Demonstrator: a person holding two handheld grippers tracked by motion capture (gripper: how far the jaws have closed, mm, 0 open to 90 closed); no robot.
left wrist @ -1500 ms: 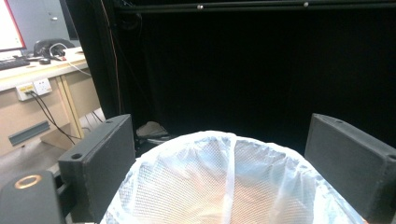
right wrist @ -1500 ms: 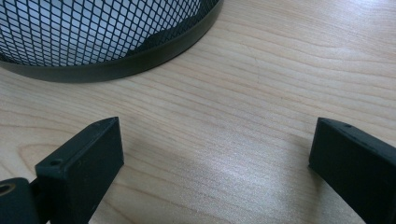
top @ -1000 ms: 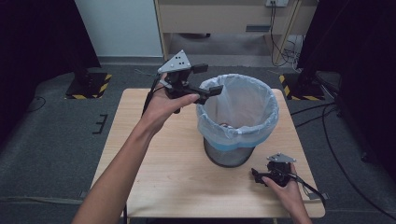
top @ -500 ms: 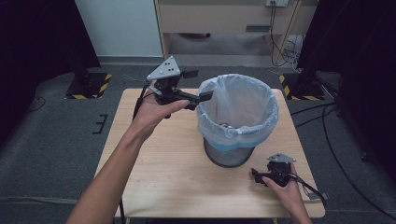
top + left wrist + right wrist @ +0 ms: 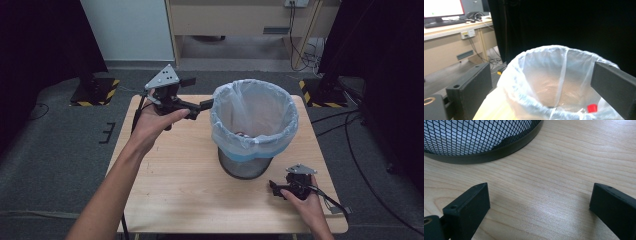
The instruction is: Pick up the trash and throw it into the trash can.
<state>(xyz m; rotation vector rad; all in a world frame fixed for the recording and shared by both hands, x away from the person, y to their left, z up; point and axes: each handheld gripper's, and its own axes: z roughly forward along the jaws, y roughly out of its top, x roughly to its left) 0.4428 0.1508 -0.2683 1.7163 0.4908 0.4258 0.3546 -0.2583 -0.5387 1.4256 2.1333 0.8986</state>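
**Bin liner within reach of the left claw**

Bin, mesh, lined with a thin bag, stands toward the table's far right. Left claw hovers just beside the rim; right claw rests near the front right corner.

Left gripper view: jaws wide, framing the bag; a red cap lies inside.

Right gripper view: jaws wide, empty, over bare wood beside the bin.

The bag looks light, soft and tearable; pinch its folded rim.

Red item in bag: half hidden, unidentifiable.
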